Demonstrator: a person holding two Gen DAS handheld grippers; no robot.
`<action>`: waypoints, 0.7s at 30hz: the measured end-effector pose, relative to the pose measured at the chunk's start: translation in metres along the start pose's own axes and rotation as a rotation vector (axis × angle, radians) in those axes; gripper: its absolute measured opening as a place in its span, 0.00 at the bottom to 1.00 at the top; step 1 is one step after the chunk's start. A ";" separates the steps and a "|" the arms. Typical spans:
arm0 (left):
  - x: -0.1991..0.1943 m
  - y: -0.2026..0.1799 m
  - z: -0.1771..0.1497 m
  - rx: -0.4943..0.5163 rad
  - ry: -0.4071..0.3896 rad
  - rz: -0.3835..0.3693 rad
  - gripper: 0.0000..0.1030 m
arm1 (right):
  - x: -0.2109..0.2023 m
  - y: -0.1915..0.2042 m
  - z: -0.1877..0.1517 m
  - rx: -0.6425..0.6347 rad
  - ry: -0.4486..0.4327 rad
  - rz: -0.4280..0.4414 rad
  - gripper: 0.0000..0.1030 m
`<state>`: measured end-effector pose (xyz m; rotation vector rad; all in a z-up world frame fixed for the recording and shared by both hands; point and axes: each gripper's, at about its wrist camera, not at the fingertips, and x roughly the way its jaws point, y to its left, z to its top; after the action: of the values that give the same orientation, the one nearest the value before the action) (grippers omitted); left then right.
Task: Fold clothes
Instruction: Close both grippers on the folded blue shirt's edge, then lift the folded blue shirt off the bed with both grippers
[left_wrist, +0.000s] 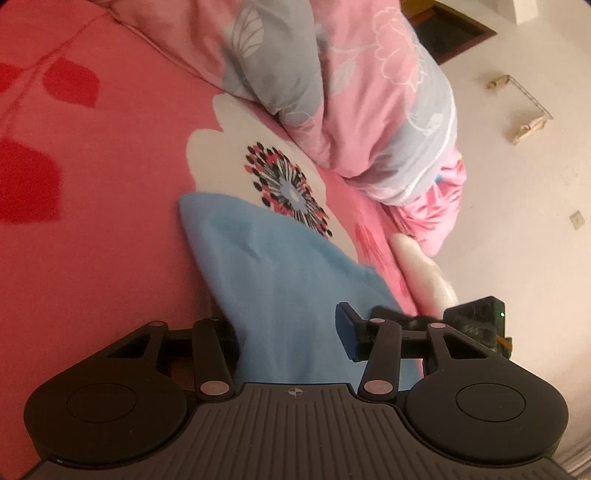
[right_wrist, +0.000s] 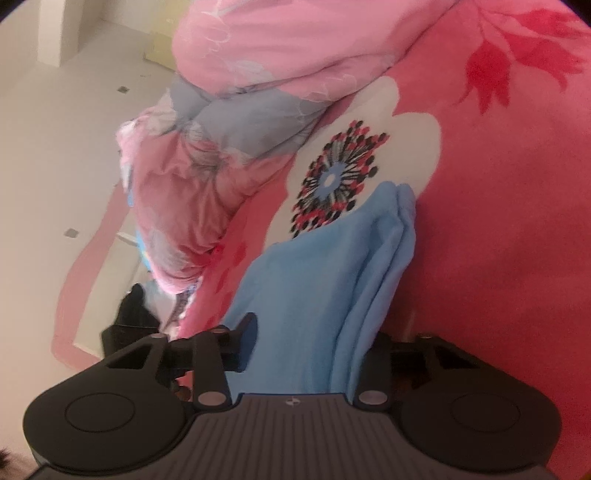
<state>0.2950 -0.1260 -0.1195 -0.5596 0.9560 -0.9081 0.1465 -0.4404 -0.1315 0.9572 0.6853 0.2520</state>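
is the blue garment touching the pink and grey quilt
Apart. The right wrist view shows the blue garment lying on the red bedsheet, with a strip of bare sheet between it and the pink and grey quilt.

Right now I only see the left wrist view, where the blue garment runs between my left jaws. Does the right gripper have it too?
Observer: Yes. In the right wrist view the blue garment fills the gap between the jaws of the right gripper, with cloth against both sides.
Operator: Is it a single layer there?
Observer: No. That view shows the folded edge on the garment's right side, with several layers stacked one on another.
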 end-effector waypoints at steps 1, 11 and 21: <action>0.002 -0.001 0.002 -0.002 0.000 0.016 0.33 | 0.004 0.001 0.002 0.000 0.000 -0.020 0.22; -0.017 -0.046 -0.006 0.129 -0.111 0.159 0.06 | 0.007 0.068 -0.018 -0.258 -0.061 -0.334 0.10; -0.067 -0.130 -0.040 0.415 -0.282 0.231 0.05 | -0.013 0.160 -0.066 -0.574 -0.222 -0.557 0.09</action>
<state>0.1893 -0.1378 -0.0113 -0.2084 0.5412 -0.7665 0.1095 -0.3120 -0.0208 0.2196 0.6004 -0.1489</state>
